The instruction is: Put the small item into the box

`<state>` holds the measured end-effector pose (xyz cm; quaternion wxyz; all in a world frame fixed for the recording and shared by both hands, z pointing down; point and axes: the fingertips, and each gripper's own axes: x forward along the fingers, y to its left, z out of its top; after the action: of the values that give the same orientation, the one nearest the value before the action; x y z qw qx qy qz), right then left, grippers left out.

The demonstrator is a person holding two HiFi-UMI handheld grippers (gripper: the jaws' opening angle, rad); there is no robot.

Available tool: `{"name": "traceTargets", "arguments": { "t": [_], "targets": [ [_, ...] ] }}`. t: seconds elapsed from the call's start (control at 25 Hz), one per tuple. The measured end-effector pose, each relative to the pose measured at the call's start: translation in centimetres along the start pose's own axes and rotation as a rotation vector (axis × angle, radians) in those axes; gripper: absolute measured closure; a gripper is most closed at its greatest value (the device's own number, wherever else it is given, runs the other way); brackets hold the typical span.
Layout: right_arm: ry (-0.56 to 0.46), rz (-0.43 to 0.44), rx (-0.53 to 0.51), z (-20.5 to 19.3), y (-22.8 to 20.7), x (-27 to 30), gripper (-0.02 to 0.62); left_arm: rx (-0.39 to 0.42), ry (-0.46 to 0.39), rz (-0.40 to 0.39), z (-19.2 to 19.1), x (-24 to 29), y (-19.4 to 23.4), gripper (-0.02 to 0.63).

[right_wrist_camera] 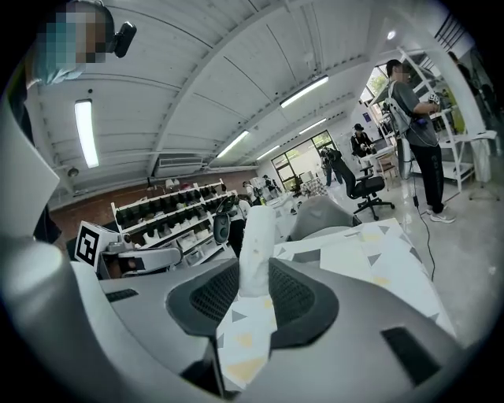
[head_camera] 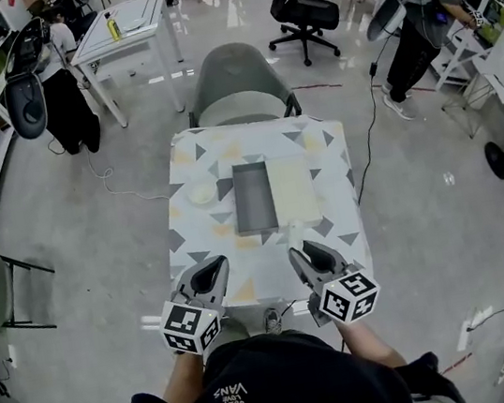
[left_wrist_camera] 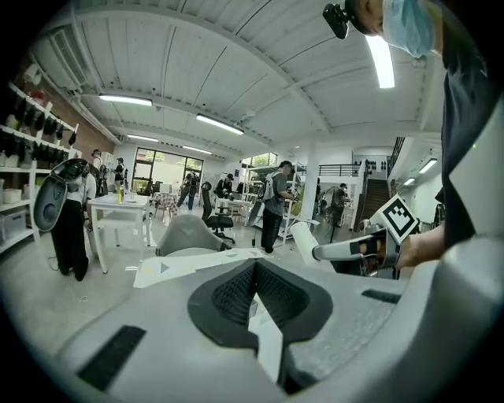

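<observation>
Right gripper (right_wrist_camera: 257, 277) clamps the white roll (right_wrist_camera: 256, 236) by one end, near side of the box (head_camera: 253, 197), ready for insertion; left gripper (left_wrist_camera: 253, 266), jaws closed on nothing, stands clear.

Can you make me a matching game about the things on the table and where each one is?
1 grey rectangular box
2 small round white item
3 flat cream panel
4 white roll

A in the right gripper's jaws
B middle of the patterned table
C left of the box
D right of the box

Pairs: 1-B, 2-C, 3-D, 4-A
</observation>
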<state>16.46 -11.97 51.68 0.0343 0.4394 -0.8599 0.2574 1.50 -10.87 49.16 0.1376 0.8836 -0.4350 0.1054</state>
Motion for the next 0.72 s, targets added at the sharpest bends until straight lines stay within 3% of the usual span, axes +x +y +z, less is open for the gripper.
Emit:
{"name": "traceTargets", "arguments": {
  "t": [0.72],
  "targets": [
    [0.027,-0.186,0.007,-0.5,-1.9,9.8,0.48,0.012,0.034,-0.119,0.9,1.7,8.6,0.6]
  ]
}}
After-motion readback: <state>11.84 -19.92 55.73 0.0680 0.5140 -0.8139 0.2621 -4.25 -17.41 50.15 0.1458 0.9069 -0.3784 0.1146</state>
